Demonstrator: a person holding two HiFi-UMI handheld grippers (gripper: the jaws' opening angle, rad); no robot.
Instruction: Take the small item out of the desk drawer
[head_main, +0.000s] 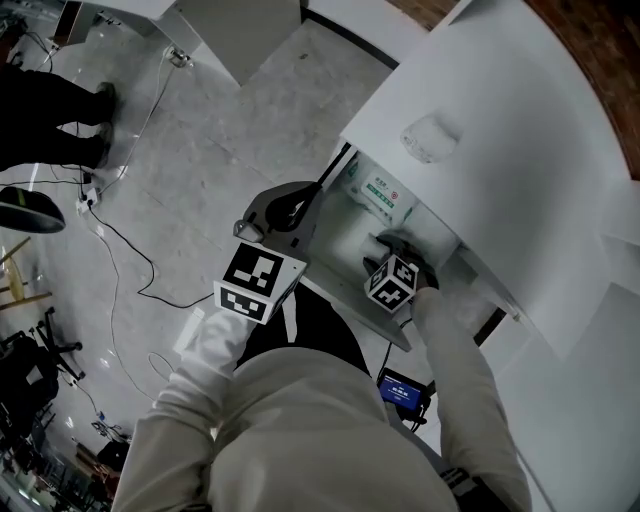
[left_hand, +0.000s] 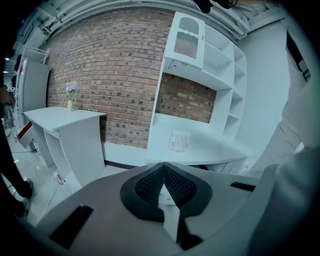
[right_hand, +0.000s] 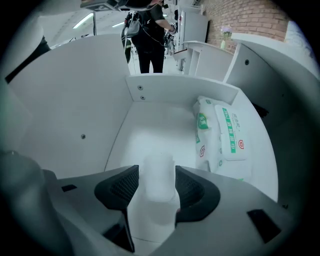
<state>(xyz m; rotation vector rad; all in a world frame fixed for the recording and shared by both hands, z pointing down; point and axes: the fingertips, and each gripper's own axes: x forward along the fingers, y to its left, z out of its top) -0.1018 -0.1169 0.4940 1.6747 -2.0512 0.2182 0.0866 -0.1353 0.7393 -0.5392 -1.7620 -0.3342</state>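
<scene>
Two hand-held grippers (left_hand: 163, 175) (right_hand: 157, 172) (one per hand), two wipes packs (right_hand: 202, 135) (right_hand: 232, 135), one bottle (right_hand: 156, 205), one drawer (right_hand: 100, 115).

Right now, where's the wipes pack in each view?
Head view: wipes pack just above centre, in the open drawer under the desk edge.
Left gripper view: not in it.
Right gripper view: wipes pack right of centre, along the drawer's right wall, beyond the small white item in the right gripper.
Shared landmark: the drawer, seen in the head and right gripper views only.
</scene>
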